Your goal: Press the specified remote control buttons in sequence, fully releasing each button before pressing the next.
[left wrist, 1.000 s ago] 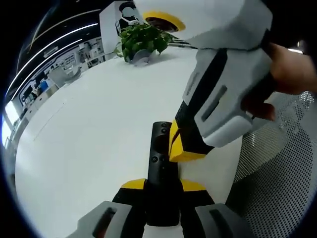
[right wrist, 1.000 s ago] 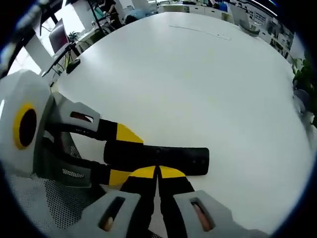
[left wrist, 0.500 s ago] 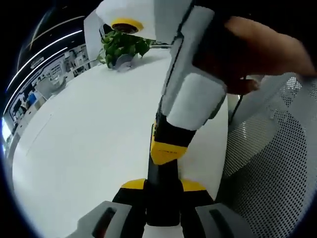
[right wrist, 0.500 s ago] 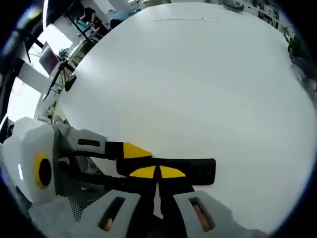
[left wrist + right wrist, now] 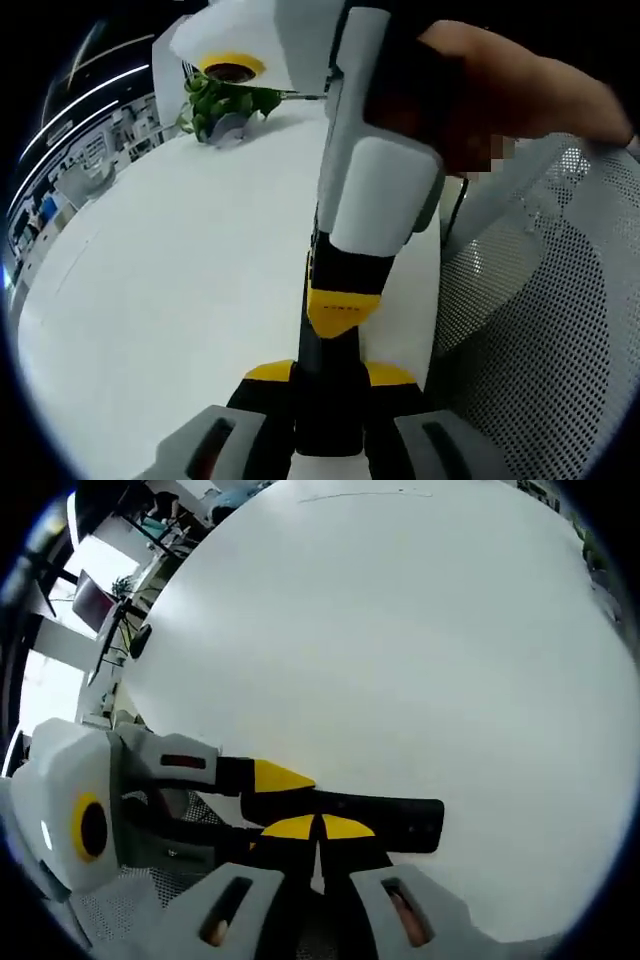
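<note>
A black remote (image 5: 325, 410) lies lengthways between my left gripper's (image 5: 328, 375) yellow-tipped jaws, which are shut on its near end above the white table (image 5: 170, 280). My right gripper (image 5: 340, 305), held by a person's hand (image 5: 500, 100), comes down from above and hides the remote's far half; its yellow tip rests on the remote's top face. In the right gripper view, my right gripper (image 5: 320, 827) has its jaws shut together, tips on the remote (image 5: 395, 818). My left gripper (image 5: 265, 800) grips the remote from the left. The buttons under the tip are hidden.
A potted green plant (image 5: 222, 100) stands at the table's far edge. A grey mesh chair (image 5: 530, 340) sits just past the table's right edge, and its mesh (image 5: 130, 910) also appears under the left gripper. Office desks and chairs (image 5: 130, 590) lie beyond the table (image 5: 380, 630).
My right gripper has swung from the remote's right side to lie along it, its tip now on the top face. The left gripper keeps its hold; both cameras shifted slightly.
</note>
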Motion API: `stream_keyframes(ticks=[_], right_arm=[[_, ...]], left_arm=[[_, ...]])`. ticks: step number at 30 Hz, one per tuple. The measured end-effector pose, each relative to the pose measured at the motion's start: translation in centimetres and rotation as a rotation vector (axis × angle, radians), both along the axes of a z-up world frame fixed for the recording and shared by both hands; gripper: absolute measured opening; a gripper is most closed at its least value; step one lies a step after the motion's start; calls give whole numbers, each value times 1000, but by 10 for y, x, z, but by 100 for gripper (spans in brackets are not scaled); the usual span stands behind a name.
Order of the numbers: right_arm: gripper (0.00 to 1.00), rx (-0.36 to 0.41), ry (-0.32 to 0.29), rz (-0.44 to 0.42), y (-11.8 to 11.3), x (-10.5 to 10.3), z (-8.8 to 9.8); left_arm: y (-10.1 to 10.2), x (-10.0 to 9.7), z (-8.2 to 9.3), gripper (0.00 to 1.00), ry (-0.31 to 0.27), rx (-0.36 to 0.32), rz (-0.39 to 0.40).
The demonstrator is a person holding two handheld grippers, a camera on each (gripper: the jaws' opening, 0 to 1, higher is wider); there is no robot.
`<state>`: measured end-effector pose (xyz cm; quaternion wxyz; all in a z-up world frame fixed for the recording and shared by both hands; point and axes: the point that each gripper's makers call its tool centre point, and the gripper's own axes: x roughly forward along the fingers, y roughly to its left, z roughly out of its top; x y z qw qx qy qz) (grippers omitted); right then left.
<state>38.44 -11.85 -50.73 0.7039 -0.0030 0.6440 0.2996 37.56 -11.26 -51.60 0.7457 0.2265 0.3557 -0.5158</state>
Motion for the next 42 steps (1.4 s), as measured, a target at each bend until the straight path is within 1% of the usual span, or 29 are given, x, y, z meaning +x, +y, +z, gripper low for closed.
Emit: stream_keyframes(ticks=[3,8,10,16,20,22,24,27,29,35,42], right_arm=[[0,-1,19,7,2,-4,-1],[0,-18,23,31,4,-7,-6],[0,-19,19,35,4,-7,-4],[0,-8,35,17,3,-6,-4],[0,-18,25,29,4,-7,-4],[0,-12,24,27,4,-7,-5],[0,17,56,-35,5,-7,-4],[0,27,73,-46,3,-5,-6],[0,18,69,-38,4,-6,-5],[0,-28,31,-14,6,-4,-5],[0,-13,21,-21,5,-3,-5]], left_arm=[[0,0,0,24,1,0,-5],[-1,0,0,24,-3,3,-2],[-1,0,0,24,-6,6,-2],[-1,0,-1,25,-12,17,-8],[-1,0,-1,25,-13,22,-10],[-1,0,0,25,-12,22,-9],[-1,0,0,25,-11,19,-10],[-1,0,0,25,-13,19,-13],[1,-1,0,25,-12,23,-18],[7,1,-1,25,-5,37,-14],[19,1,0,25,7,68,-3]])
